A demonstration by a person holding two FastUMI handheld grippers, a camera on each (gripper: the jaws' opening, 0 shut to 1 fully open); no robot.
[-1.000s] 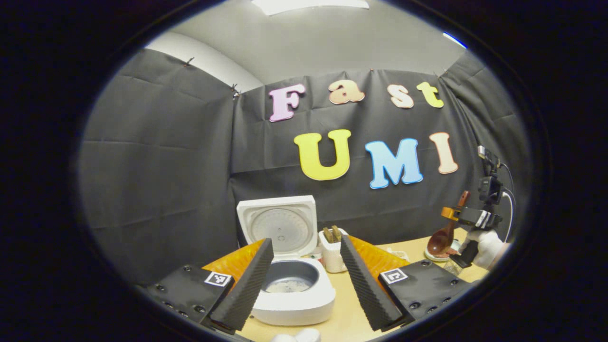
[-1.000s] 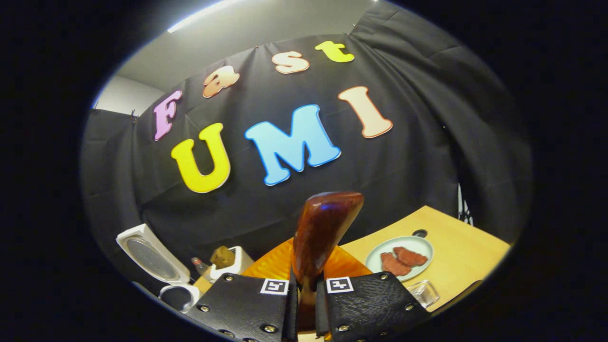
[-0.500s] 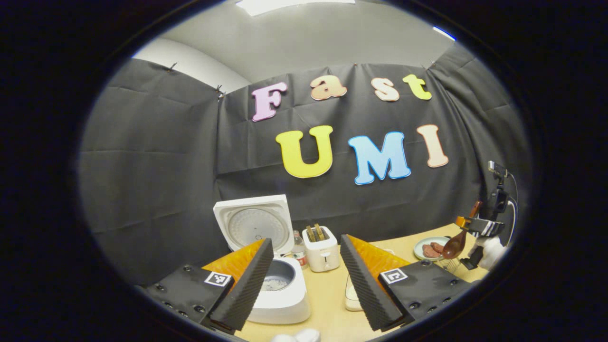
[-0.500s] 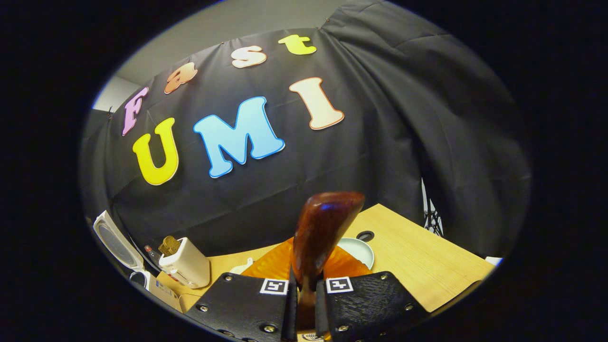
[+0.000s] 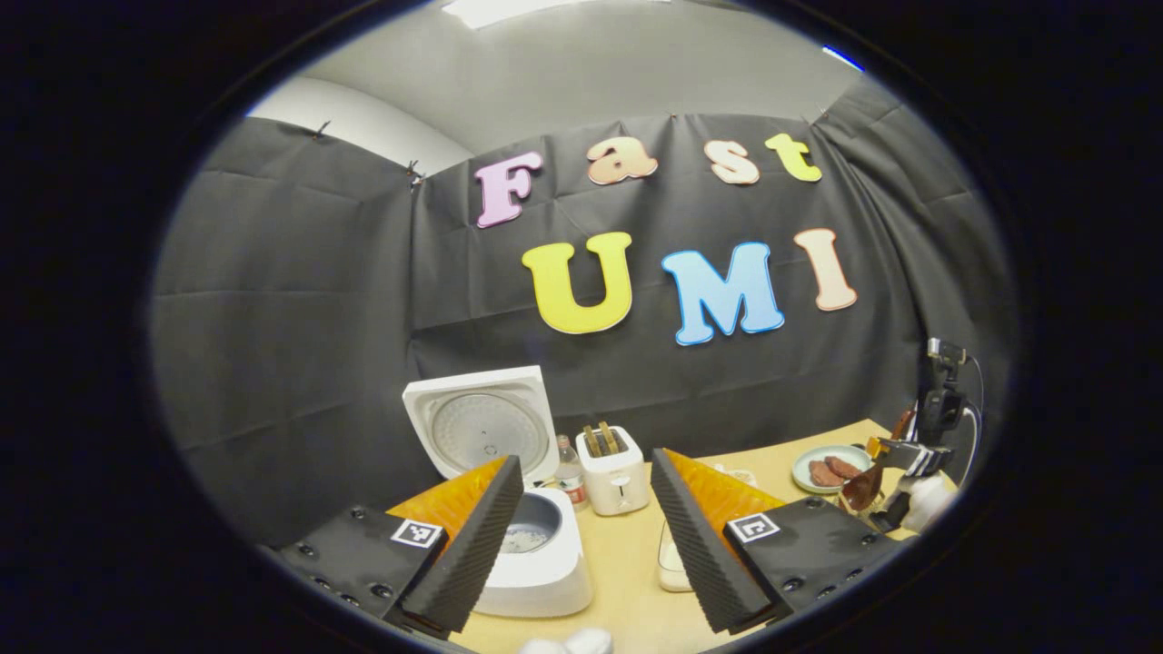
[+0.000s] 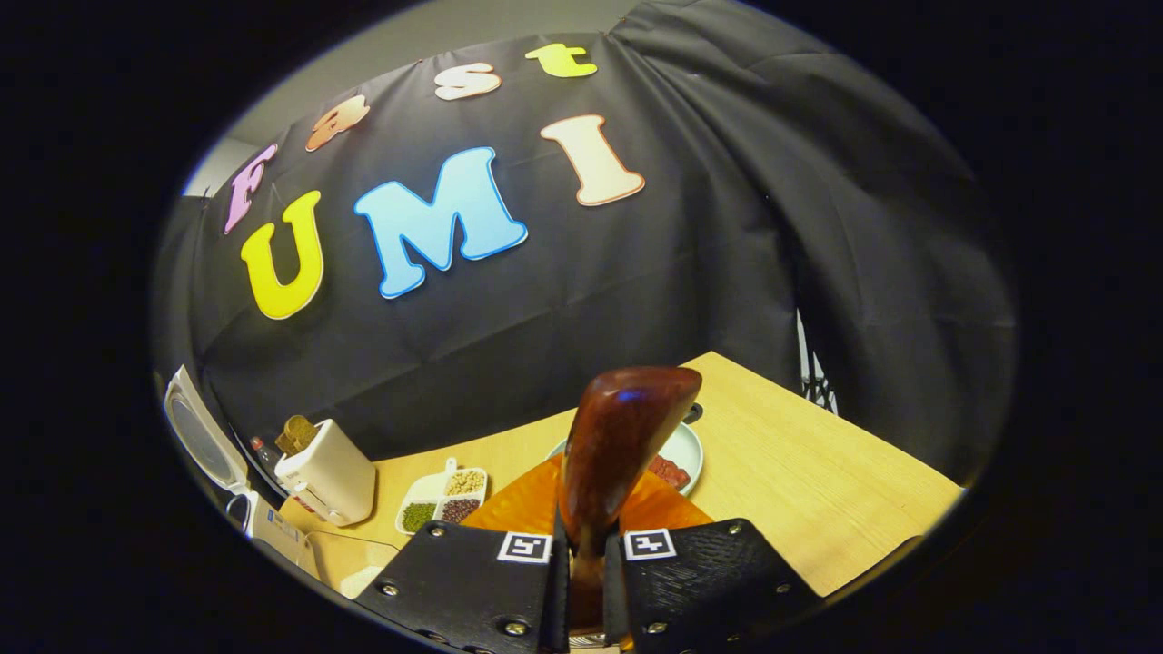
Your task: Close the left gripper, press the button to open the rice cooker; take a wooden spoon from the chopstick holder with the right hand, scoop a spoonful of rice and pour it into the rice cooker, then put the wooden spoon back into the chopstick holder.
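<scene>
Left gripper view: the left claw [image 5: 586, 536] hangs wide open and empty above the wooden surface [image 5: 627, 581], with the white rice cooker [image 5: 531, 563] seen between its fingers, lid [image 5: 482, 427] raised upright and a little rice in the pot. Just beside the cooker stand a small bottle [image 5: 571, 472] and a toaster [image 5: 615, 468]. Far to the right, the right claw [image 5: 895, 459] carries the wooden spoon [image 5: 863, 486] near a plate [image 5: 822, 468] of reddish food. Right gripper view: the right claw [image 6: 586, 572] is clamped narrowly on the wooden spoon's handle, the spoon [image 6: 618, 445] rising upright ahead of the camera. A divided dish [image 6: 442, 498] of beans sits near the toaster [image 6: 327, 472].
</scene>
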